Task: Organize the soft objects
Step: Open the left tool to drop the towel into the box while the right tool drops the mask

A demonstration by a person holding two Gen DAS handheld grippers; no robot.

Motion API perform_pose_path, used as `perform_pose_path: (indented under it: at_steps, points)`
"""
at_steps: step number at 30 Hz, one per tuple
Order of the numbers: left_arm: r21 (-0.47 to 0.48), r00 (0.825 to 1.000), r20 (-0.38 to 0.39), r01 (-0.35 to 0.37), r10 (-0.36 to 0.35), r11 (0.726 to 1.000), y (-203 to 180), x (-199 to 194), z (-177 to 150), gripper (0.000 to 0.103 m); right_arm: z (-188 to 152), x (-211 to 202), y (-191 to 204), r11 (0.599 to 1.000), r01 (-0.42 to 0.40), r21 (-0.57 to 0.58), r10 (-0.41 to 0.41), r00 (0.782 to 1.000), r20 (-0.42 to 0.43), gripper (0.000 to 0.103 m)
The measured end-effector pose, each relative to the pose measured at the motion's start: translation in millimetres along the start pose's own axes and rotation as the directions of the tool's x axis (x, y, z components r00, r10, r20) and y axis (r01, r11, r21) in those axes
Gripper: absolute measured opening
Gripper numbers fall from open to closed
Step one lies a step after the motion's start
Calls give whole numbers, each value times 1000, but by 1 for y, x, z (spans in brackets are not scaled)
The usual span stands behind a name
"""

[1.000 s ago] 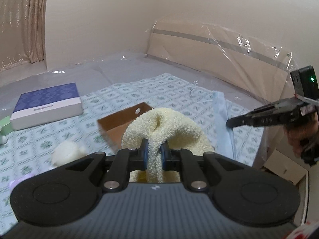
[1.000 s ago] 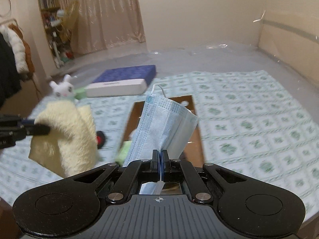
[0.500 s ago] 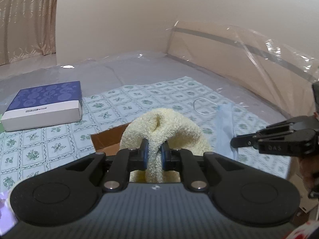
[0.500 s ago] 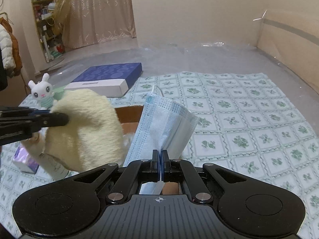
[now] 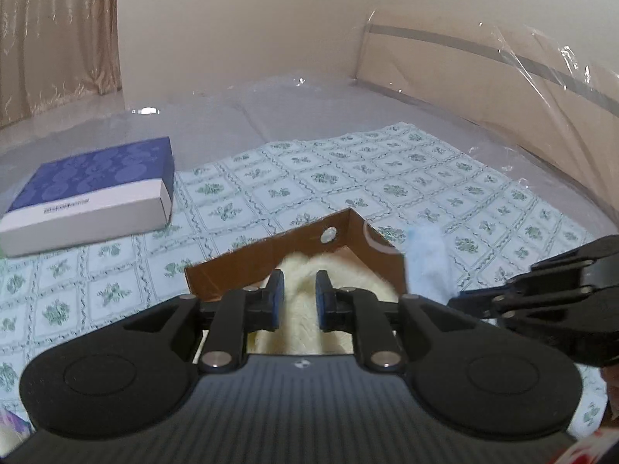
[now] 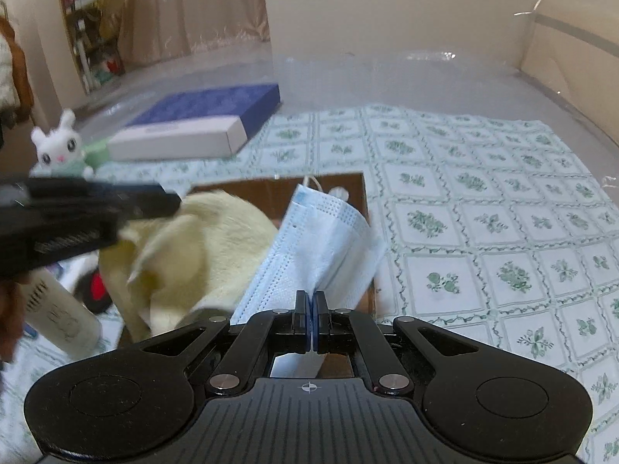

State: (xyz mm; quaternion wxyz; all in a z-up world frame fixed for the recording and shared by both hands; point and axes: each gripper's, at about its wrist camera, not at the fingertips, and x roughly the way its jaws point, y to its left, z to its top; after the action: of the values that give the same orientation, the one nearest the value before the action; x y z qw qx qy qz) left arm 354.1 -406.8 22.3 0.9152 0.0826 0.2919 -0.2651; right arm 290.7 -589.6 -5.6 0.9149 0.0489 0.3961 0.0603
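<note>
A fluffy cream towel lies in the brown cardboard box. My left gripper is open just above it, its jaws apart with the towel between and below them. In the right wrist view the towel sags into the box under the blurred left gripper. My right gripper is shut on a light blue face mask and holds it upright over the box's right side. The mask also shows in the left wrist view.
A blue and white flat box lies on the floral cloth to the far left. A white bunny toy, a white bottle and a red and black item are left of the cardboard box. A plastic-wrapped headboard is at right.
My left gripper has opened and let go of the towel, which dropped into the box. My right gripper has moved over the box, still holding the mask.
</note>
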Motion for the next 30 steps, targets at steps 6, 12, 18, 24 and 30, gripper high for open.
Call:
perform_pose_path:
  at_steps: [6, 12, 18, 24, 30]
  points:
    - [43, 998, 55, 1, -3, 999, -5, -34, -18, 32, -7, 31, 7, 997, 38, -64, -40, 999, -32, 1]
    - [23, 998, 35, 54, -54, 998, -11, -75, -53, 34, -14, 41, 5, 999, -4, -41, 3, 1000, -29, 10]
    - [-46, 996, 0, 93, -93, 995, -13, -113, -91, 41, -19, -1, 7, 1000, 6, 0, -6, 999, 51, 53]
    - [-138, 997, -7, 78, -80, 987, 1, -157, -132, 52, -58, -71, 34, 998, 1, 60, -11, 986, 166, 53]
    - [-212, 1000, 10, 27, -25, 977, 31, -208, -170, 62, -126, -117, 80, 991, -44, 129, 11, 970, 244, 56]
